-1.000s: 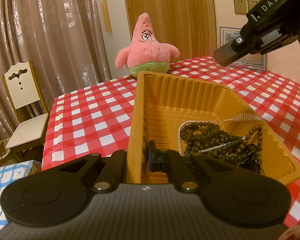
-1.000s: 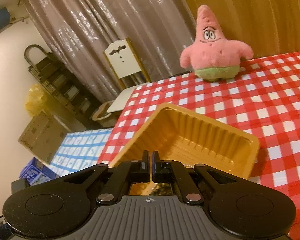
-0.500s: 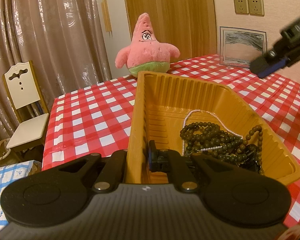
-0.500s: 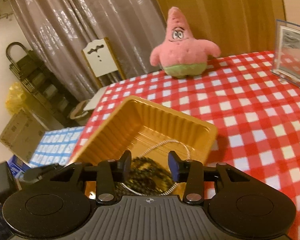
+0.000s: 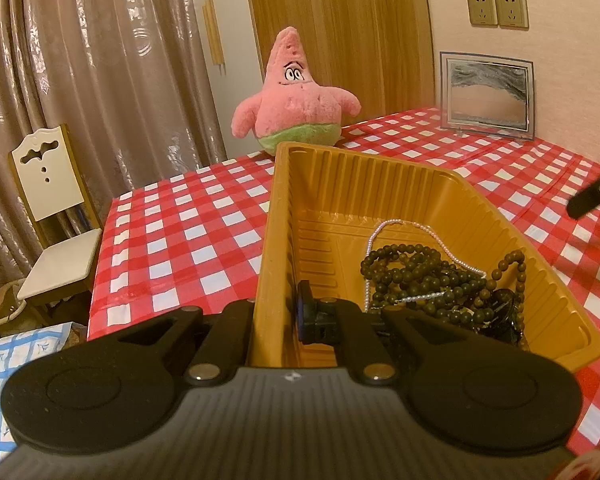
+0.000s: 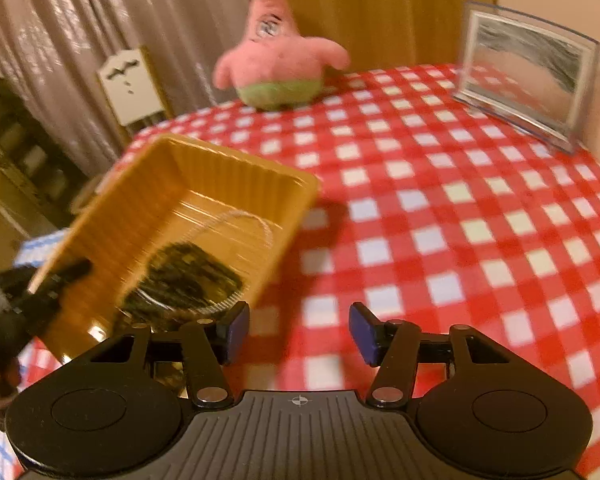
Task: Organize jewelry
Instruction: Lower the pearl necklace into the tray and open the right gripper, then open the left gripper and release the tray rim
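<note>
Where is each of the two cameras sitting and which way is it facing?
Left wrist: on the left gripper, facing across the table at the yellow tray with beads; its jaws are shut on the tray's near wall; the right gripper's tip shows at the right edge.
Right wrist: on the right gripper, tilted down over the tablecloth beside the tray; jaws opening, nothing between them; the left gripper shows blurred at the left.
Shared: tray, beads, pink plush, picture frame, chair.

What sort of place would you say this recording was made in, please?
Most likely a room in a home, perhaps a dining area: a table under a red checked tablecloth, a pink plush toy, long curtains and a white chair beside the table.
</note>
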